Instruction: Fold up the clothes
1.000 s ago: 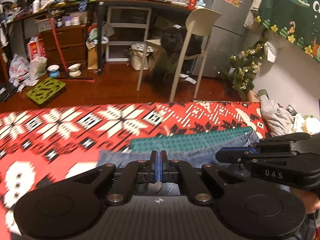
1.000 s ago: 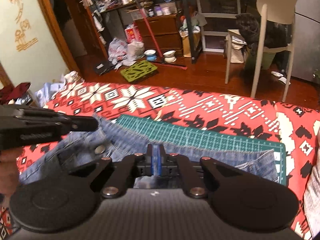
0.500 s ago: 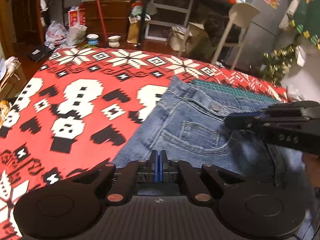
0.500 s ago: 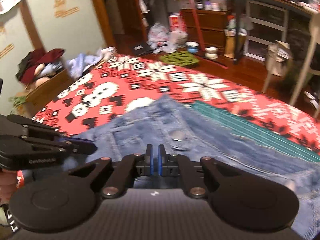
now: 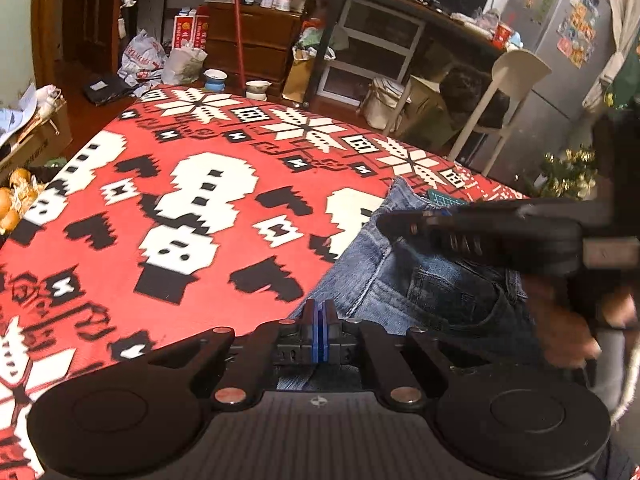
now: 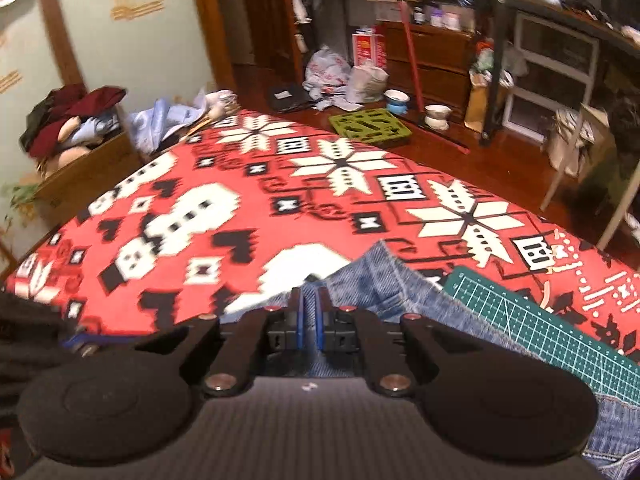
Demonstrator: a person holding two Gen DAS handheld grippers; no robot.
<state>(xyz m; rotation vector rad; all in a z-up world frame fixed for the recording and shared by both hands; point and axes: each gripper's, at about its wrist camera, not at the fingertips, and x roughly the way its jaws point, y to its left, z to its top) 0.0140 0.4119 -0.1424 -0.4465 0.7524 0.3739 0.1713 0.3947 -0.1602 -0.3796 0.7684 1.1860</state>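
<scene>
Bench [image 5: 168,208] first: broad surface under a red, white and black patterned cloth, with a green cutting mat [image 6: 532,328] at its far right side. Jeans [image 5: 404,292] lie on the right part of the bench, over the mat's near edge, waistband corner pointing toward the room; pocket and seams show in the left wrist view.

I judge the step in hand to be carrying a fold of the jeans across, both claws working the same edge. To do it well I would keep both claws level with each other, hold the denim taut between them so the fold line runs straight, and lay the edge down flush before letting go. Uneven height would skew the crease.

Left claw [image 5: 320,316]: pads pressed together at the jeans' near edge; I take it to be pinching denim there, though the cloth between the pads is hard to see. Right claw [image 6: 307,304]: pads nearly together, a strip of denim visibly caught between them, close to the waistband corner.
</scene>
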